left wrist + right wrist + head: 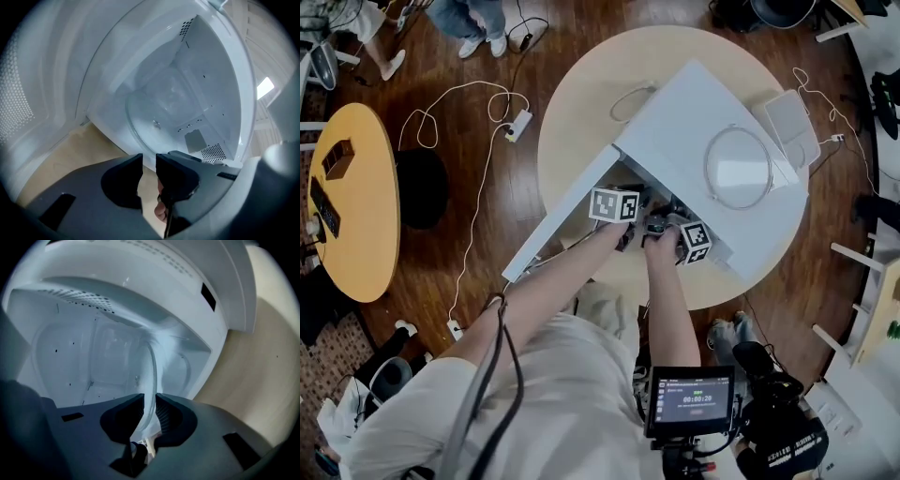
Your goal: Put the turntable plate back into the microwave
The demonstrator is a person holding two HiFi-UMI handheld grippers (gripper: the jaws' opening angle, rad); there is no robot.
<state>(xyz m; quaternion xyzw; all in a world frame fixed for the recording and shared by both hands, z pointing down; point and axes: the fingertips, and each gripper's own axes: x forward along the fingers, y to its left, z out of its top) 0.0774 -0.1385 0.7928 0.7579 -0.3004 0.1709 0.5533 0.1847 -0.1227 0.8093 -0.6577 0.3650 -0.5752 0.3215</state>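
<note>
The white microwave [694, 122] stands on a round table with its door [558, 220] swung open to the left. Both grippers reach into its mouth. The clear glass turntable plate [153, 366] shows edge-on in the right gripper view, and my right gripper [150, 401] is shut on its near rim. In the left gripper view the plate [164, 112] sits inside the cavity. My left gripper [149, 159] is just in front of its rim, jaws slightly apart with only the tabletop showing between them. In the head view, the left gripper [623, 211] is beside the right gripper [675, 234].
A round ring [707, 169] lies on top of the microwave. A white flat box [792, 127] with a cable sits on the beige table [581, 103] behind it. On the floor lie a power strip [517, 125] and cords. A yellow side table [352, 206] stands at left.
</note>
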